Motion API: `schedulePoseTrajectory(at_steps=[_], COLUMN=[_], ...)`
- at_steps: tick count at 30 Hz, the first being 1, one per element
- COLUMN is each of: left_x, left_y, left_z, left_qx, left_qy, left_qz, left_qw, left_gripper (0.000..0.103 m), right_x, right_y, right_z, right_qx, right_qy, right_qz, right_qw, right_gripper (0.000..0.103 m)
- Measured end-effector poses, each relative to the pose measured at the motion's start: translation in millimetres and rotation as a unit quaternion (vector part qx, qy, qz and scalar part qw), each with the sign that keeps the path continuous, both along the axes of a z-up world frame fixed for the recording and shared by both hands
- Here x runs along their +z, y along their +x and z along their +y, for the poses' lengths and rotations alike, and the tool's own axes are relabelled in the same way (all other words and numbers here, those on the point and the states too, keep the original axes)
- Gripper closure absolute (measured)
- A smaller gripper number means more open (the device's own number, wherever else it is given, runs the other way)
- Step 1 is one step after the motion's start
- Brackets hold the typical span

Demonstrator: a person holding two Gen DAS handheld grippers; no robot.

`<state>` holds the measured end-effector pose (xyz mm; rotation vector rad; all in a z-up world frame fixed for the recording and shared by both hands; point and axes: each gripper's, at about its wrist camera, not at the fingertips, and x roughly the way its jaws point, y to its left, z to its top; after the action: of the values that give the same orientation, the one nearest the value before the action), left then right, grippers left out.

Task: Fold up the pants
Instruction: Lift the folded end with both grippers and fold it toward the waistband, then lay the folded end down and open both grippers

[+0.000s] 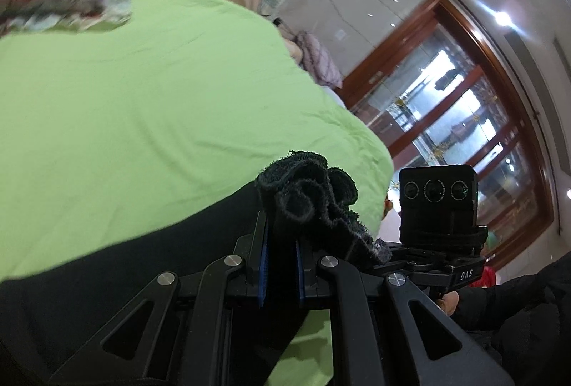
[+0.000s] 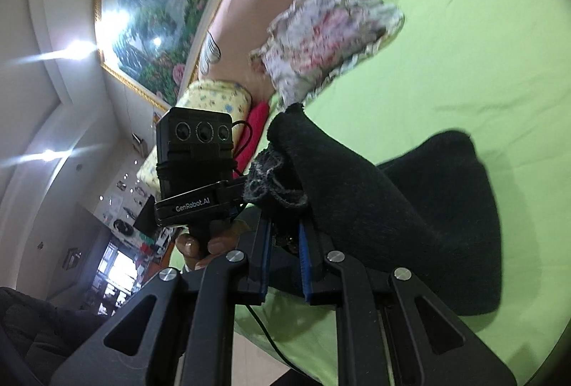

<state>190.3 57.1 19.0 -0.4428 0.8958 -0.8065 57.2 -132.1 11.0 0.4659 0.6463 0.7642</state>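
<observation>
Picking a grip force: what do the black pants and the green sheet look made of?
Black pants: seemingly a soft matte knit or fleece; the bunched edge looks fuzzy and linty. Green sheet: smooth thin woven cloth, possibly cotton, showing fine creases.

Floral pillow (image 2: 328, 39) beyond bare green sheet (image 2: 481, 71)

Matt black knit pants (image 2: 392, 207), smooth green cotton sheet (image 1: 142, 100), glossy wooden door frame (image 1: 410, 25)

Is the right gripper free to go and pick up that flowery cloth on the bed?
Probably not yet. The right gripper is shut on the black pants, so it is occupied. The flowery cloth lies beyond, uncovered on the green sheet.
</observation>
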Motion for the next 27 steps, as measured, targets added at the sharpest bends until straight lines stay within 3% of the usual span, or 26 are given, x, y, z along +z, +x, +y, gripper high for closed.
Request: schedulePoseTrajectory(at_steps=[6, 14, 23, 27], left_x=[-24, -34, -48, -52], left_y=[-6, -16, -28, -40], left_z=[16, 24, 37, 45], left_qx=[0.025, 0.052, 0.086, 0.113], left_qy=[0.001, 0.015, 0.026, 0.031], left_qz=[0.028, 0.051, 0.080, 0.085], left_qw=[0.9993, 0.9972, 0.9927, 0.9895], left_gripper=[0.092, 0.095, 0.094, 0.091], right_x=[-17, -30, -35, -36], right_y=[10, 21, 22, 20], right_z=[11, 19, 36, 42], right_qx=[0.007, 0.012, 0.016, 0.018], right_qy=[-0.022, -0.045, -0.114, -0.137], right_qz=[0.023, 0.061, 0.068, 0.067], right_qw=[0.999, 0.997, 0.991, 0.988], right_gripper=[0.088, 0.088, 0.086, 0.080])
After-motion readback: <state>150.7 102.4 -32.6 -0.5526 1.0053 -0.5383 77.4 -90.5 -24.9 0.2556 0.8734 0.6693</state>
